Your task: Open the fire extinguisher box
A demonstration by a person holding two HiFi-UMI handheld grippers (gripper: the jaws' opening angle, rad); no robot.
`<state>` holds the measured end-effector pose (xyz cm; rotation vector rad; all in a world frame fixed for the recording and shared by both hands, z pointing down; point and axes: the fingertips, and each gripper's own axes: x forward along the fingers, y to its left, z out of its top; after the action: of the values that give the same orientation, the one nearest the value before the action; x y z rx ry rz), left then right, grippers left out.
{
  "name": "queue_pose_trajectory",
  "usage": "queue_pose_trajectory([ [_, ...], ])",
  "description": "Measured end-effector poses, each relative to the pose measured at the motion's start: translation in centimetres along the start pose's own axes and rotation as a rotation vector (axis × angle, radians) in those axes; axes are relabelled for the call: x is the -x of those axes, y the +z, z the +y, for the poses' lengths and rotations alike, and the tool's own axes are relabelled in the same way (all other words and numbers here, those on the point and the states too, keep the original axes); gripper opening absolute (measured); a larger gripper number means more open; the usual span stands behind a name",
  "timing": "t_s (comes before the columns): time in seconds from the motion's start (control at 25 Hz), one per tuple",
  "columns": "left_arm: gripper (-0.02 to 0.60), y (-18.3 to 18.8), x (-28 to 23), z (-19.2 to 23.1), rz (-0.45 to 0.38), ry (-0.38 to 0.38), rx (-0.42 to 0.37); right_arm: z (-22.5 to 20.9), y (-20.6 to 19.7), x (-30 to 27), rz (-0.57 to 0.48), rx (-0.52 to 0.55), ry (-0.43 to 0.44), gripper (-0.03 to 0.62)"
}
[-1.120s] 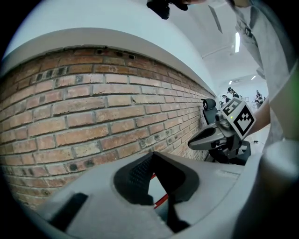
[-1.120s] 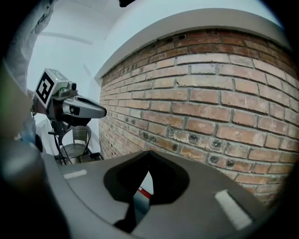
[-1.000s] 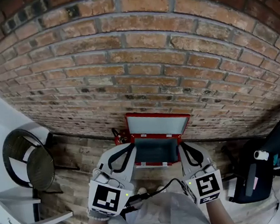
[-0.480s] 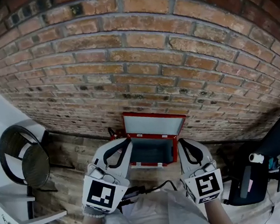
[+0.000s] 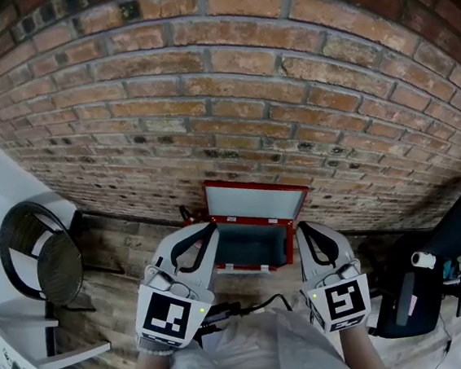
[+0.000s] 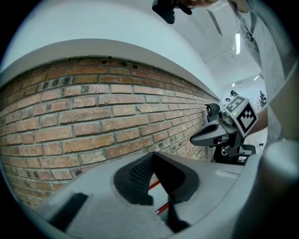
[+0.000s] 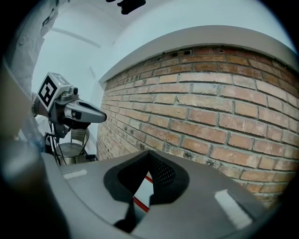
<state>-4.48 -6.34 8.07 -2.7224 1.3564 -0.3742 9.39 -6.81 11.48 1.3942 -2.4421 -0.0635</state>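
Wall: a brick wall (image 5: 230, 98) fills the upper part of the head view; pale mortar, with dark specks in the lower courses.
Floor: wood planks (image 5: 123, 256) run up to the foot of the wall.
Fire extinguisher box: the red box (image 5: 253, 247) stands on the floor at the wall's foot, near the middle of the head view; its lid (image 5: 255, 203) is raised and tilts back toward the bricks, pale inner face showing; the body below is open at the top and dark inside.
Left gripper: the left gripper (image 5: 212, 225) is held just left of the box, tips near its left edge; in its own view the jaws (image 6: 152, 155) meet at the tips and grip nothing; a sliver of red edge shows through the gap behind the tips.
Right gripper: the right gripper (image 5: 298, 228) is just right of the box, tips near its right wall; its jaws (image 7: 149, 151) are likewise closed tip to tip on nothing; red and white of the box show through the gap.
Between them: the grippers flank the box, neither clearly touching it (the tips overlap its edges from above, so I cannot tell contact).
Cable: a black cable (image 5: 260, 306) loops over the floor between the two marker cubes.
Left side: a round black mesh piece (image 5: 37, 257) stands well apart from the box.
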Motion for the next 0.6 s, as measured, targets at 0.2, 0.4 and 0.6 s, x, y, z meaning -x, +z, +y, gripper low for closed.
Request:
queue_pose_trajectory([
  [0.2,0.000,-0.15,-0.05,-0.27,0.008,-0.001,-0.002,-0.16,0.04,0.14,-0.007,0.000,-0.005,0.006],
  [0.4,0.000,-0.16,-0.01,-0.36,0.008,-0.001,-0.004,0.08,0.00,0.11,0.000,0.010,0.002,0.006],
  [0.6,0.000,-0.23,0.06,-0.38,0.010,0.002,0.000,0.30,0.01,0.07,-0.004,0.010,0.006,0.006],
])
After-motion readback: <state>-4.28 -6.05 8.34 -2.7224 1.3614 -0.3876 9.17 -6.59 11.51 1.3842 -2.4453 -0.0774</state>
